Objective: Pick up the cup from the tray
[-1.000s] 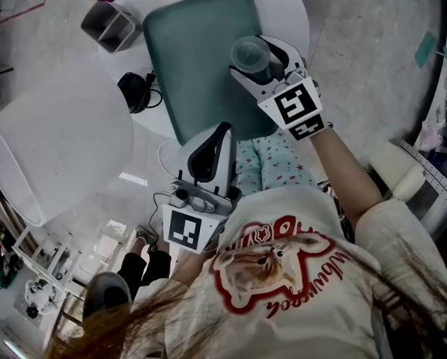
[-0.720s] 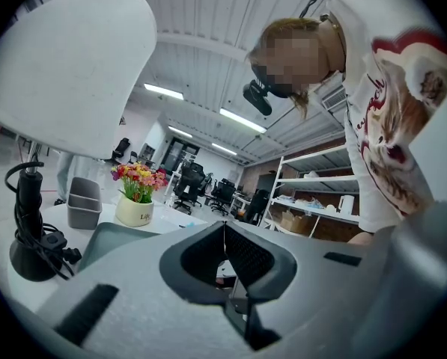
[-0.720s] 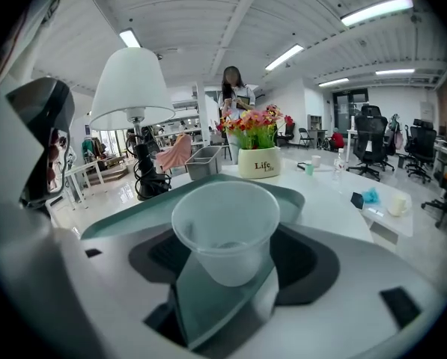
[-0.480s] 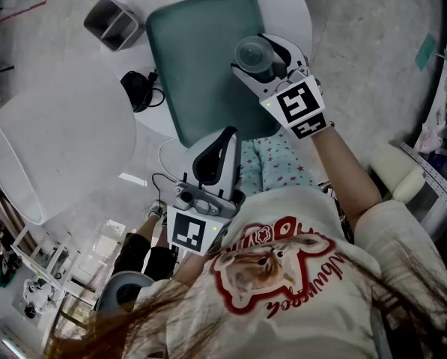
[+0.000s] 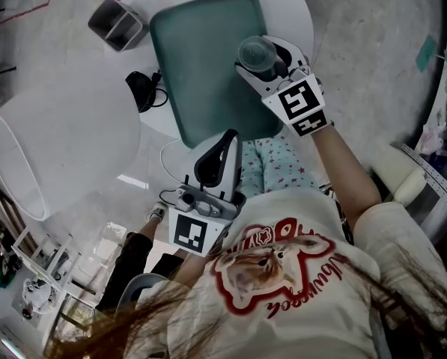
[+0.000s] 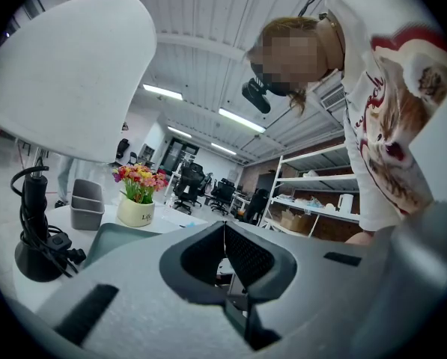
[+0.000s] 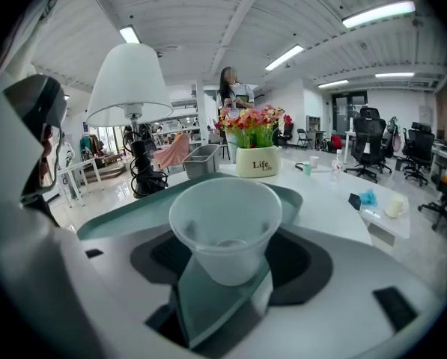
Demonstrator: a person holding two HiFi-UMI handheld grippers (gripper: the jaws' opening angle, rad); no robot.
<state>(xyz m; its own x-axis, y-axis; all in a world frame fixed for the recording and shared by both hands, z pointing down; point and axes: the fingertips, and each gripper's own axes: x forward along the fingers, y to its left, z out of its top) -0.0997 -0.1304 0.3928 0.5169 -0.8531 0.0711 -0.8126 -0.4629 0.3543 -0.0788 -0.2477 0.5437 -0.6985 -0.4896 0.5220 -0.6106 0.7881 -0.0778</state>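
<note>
A clear plastic cup [image 5: 257, 54] [image 7: 224, 227] sits upright between the jaws of my right gripper [image 5: 262, 60] [image 7: 224, 264], which is shut on it above the right edge of the green tray [image 5: 201, 58] [image 7: 133, 204]. The cup looks empty. My left gripper [image 5: 217, 149] [image 6: 224, 264] hangs near the tray's front edge, close to the person's body, its jaws shut with nothing between them.
The tray lies on a round white table [image 5: 287, 6]. A big white lamp shade [image 5: 55, 152] stands left, its black base and cable [image 5: 139, 90] beside the tray. A grey bin [image 5: 117, 25] and a flower pot [image 7: 256, 161] stand at the far end.
The whole scene has drifted slightly right and down in the head view. The right gripper stays shut on the cup; the left gripper sits a little lower and to the right.
</note>
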